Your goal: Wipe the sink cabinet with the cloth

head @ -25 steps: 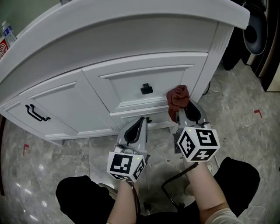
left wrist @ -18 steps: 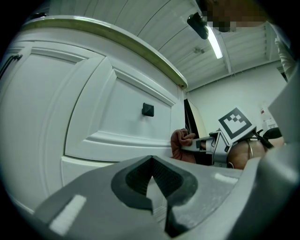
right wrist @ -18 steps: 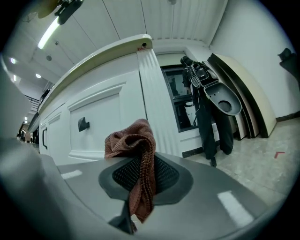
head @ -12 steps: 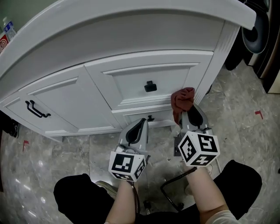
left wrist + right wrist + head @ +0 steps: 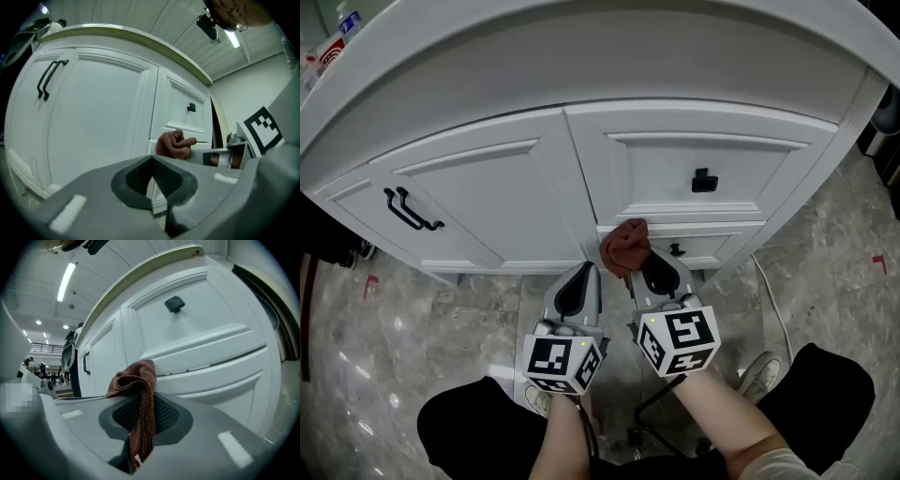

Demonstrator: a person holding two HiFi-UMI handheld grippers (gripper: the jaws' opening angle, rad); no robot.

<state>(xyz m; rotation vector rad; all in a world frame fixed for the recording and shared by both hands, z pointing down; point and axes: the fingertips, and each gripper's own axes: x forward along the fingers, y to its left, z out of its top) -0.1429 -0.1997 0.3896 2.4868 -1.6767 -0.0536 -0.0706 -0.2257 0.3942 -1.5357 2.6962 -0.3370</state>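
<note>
The big white sink cabinet (image 5: 487, 202) fills the top of the head view, and the wiping step is going on at its front. The right gripper (image 5: 654, 274) has its jaws clenched on the small red-brown cloth (image 5: 624, 246), which touches the strip under the top drawer near the middle post, while the left gripper (image 5: 578, 281) sits just beside it with its jaws pressed together on nothing. The next move likely calls for sliding the cloth along the white front, pressed flat, and steering around the little black knob (image 5: 704, 180).
</note>
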